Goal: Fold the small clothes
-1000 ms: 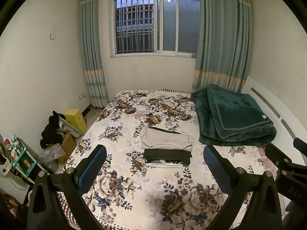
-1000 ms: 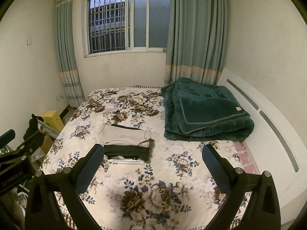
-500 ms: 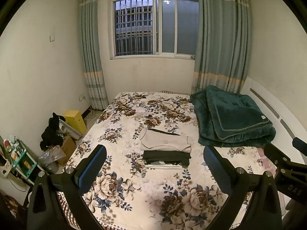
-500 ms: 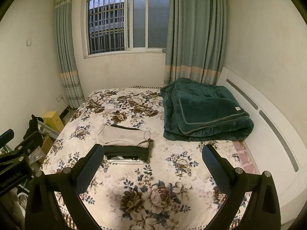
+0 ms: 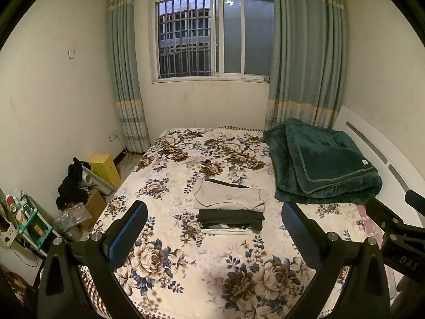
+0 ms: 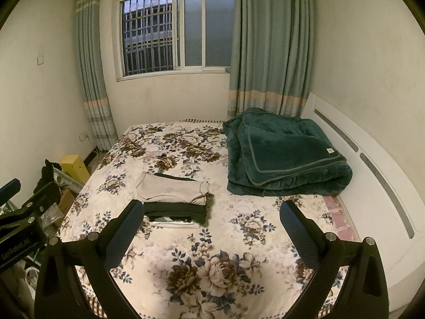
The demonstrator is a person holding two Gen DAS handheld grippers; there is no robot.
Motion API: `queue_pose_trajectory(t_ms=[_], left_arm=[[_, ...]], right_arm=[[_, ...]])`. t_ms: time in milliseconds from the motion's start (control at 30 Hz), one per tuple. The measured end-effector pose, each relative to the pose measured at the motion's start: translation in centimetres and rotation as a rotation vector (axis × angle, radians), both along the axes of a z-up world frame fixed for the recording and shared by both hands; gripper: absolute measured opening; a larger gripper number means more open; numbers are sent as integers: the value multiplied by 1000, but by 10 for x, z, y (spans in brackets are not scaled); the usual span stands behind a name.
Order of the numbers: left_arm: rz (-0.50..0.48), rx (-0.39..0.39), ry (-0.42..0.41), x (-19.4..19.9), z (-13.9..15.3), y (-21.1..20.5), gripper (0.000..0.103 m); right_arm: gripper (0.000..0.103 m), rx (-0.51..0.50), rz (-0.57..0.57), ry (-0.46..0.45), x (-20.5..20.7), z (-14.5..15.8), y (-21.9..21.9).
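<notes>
A stack of folded clothes lies in the middle of the floral bed: a beige garment (image 5: 228,197) on top, a dark one (image 5: 230,219) under it, a white one (image 5: 225,231) at the bottom. The stack also shows in the right wrist view (image 6: 172,191). My left gripper (image 5: 213,226) is open and empty, held above the bed's near end, well short of the stack. My right gripper (image 6: 211,224) is open and empty, to the right of the stack. Each gripper shows at the other view's edge.
A folded dark green blanket (image 5: 324,164) lies at the bed's right side by the white headboard (image 6: 372,164). Left of the bed (image 5: 186,263) on the floor stand a yellow box (image 5: 105,167), cardboard boxes with dark clothes (image 5: 73,183) and a small rack (image 5: 29,220).
Both grippers have drawn back and risen slightly from the bed; the stack looks a little farther off. Nothing on the bed has moved.
</notes>
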State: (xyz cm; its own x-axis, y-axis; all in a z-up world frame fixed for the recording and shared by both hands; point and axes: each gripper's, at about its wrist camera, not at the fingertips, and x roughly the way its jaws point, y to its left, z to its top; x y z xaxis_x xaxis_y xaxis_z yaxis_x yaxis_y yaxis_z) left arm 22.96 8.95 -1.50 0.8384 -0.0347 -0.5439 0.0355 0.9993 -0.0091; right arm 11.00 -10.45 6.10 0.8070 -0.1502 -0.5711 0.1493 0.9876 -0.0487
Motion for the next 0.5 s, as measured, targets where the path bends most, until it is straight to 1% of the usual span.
queue_pose_trajectory(t_ms=[500], left_arm=[[-2,1,-1,-1,2,2,103]], right_arm=[[103,-1,-5,-3,-1,-1,-2]])
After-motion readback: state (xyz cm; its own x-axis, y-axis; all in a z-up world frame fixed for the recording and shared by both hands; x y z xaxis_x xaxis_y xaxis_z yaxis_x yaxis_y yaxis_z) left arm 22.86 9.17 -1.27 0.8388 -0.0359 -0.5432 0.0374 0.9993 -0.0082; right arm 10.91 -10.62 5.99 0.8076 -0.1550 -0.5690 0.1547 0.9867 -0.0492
